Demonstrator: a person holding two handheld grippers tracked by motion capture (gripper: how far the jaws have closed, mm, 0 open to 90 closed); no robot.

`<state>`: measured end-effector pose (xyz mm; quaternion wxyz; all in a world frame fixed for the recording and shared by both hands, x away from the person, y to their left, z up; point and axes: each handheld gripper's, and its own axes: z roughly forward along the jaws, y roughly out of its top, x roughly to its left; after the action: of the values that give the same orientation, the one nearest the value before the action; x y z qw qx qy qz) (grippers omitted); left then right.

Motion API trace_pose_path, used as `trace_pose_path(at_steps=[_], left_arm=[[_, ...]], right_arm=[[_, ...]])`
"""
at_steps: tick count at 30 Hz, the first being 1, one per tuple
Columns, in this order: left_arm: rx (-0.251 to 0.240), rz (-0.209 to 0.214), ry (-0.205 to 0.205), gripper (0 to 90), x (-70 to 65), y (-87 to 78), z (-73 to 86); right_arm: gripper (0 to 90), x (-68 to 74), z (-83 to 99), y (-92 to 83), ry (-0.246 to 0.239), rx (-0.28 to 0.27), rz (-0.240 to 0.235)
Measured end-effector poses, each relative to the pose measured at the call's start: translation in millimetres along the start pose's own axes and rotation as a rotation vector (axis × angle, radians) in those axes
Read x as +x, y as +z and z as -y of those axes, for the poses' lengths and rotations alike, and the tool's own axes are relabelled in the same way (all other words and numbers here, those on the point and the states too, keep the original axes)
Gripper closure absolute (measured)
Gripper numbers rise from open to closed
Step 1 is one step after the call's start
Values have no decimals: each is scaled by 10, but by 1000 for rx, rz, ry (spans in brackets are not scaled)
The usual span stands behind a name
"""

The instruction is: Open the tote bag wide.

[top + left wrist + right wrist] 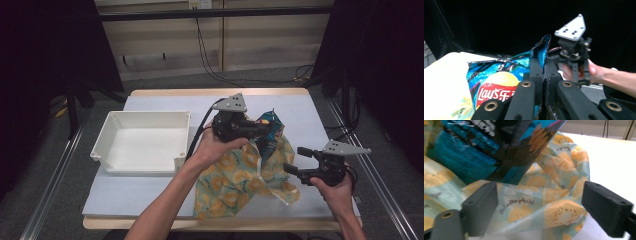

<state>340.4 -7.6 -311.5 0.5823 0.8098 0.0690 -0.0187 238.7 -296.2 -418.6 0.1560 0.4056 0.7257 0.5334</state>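
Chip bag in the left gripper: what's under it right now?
Under the chip bag, held by the left gripper, lies the orange-print plastic bag, spread on the table. Whatever sits beneath that plastic is covered.

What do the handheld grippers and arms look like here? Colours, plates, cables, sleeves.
Both grippers, left and right, are black, each topped by a grey three-cornered plate with small holes. Brass-coloured rivets mark the jaw links. A black cable trails from the left one. Forearms are bare; no sleeves or gloves in view.
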Motion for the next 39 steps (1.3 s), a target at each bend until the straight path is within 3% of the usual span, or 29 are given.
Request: trace_pose_path(at_steps=[9,14,18,25,30,39], left_arm=[[-3,-22,0,877,85,10,-110],[2,-30,1,876,109,18,-172],[3,-36,9,876,125,21,-227],[-24,-45,0,876,151,19,-316],[-36,-49,7,876,156,2,-394],[-59,-62,28,876,156,-22,-586]], right_arm=[[42,81,101,-40,12,-1,-29],[4,107,163,-75,25,-28,-39],[3,139,205,-86,45,-10,-8],[6,179,301,-148,60,-41,1],[5,234,351,-184,29,-56,37],[5,219,342,-217,26,-75,46]])
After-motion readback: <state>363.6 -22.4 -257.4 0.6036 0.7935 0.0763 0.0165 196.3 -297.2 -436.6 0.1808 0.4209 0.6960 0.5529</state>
